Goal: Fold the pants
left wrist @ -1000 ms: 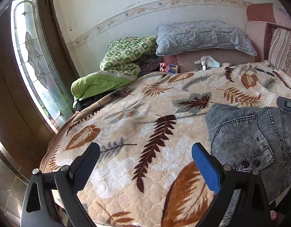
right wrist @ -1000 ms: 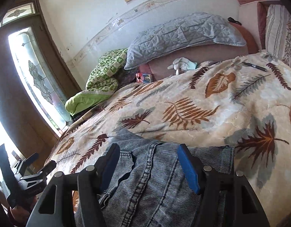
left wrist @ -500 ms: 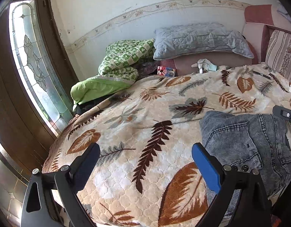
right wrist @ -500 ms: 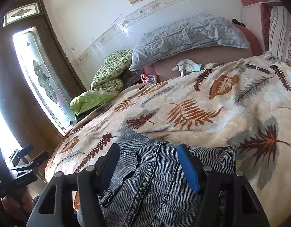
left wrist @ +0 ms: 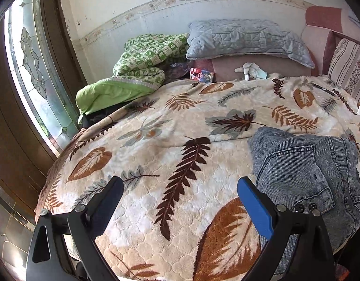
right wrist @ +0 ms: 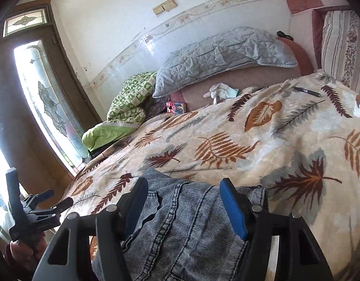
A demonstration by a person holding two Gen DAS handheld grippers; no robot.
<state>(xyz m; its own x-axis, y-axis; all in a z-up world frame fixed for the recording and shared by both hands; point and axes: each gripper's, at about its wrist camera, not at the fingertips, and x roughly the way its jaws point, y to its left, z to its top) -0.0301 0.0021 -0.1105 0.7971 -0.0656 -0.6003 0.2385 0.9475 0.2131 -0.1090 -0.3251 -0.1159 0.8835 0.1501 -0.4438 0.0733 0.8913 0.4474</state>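
The grey denim pants [left wrist: 308, 171] lie folded in a bundle at the near edge of the bed, on a leaf-print blanket [left wrist: 180, 126]. My left gripper [left wrist: 180, 185] hovers open over bare blanket, with the pants just right of its blue finger. In the right wrist view the pants [right wrist: 187, 222] fill the foreground. My right gripper [right wrist: 183, 185] stands open just above them, its pads apart and not pressing the cloth. The left gripper [right wrist: 59, 199] shows there at far left, held by a hand beyond the bed's corner.
A green quilt [left wrist: 145, 56] and a grey pillow [left wrist: 245, 39] are piled at the head of the bed. A white glove [left wrist: 250, 70], a small red box [left wrist: 201, 75] and a black pen [left wrist: 324, 89] lie near them. A glazed wooden door [left wrist: 34, 70] stands at left.
Both grippers have drifted a little across the bed and both views have shifted slightly. Their jaws stay as wide as before. The pants lie where they were.
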